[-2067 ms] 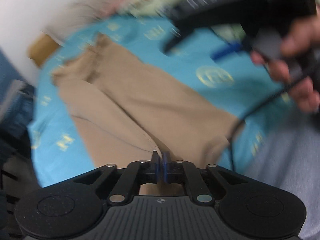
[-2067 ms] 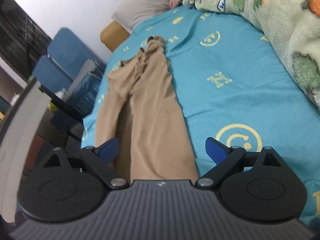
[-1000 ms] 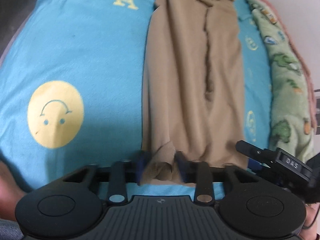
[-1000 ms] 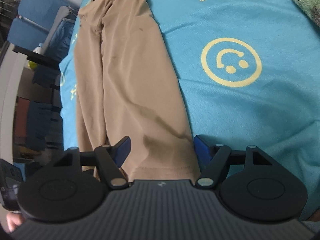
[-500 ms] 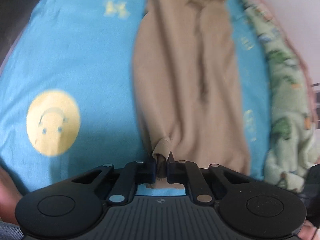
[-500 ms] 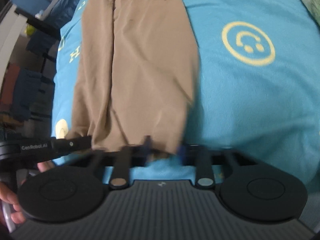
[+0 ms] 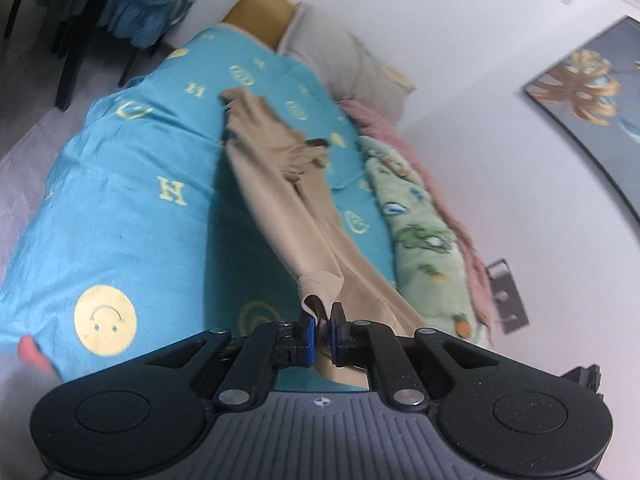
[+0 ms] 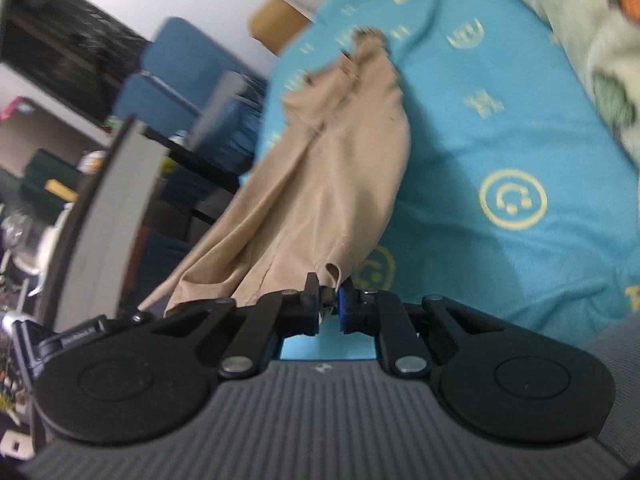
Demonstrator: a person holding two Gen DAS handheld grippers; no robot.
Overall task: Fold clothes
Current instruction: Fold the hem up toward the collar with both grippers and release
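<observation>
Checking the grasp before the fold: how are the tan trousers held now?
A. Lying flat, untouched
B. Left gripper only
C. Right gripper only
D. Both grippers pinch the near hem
D: the left gripper and right gripper each clamp the tan trousers at the hem.

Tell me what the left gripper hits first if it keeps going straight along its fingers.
The left gripper, shut on the tan trousers at the cuff, points along the raised fabric. Pushing ahead would likely bunch the trousers first, then meet the blue bedsheet near the waistband, though depth is unclear.
</observation>
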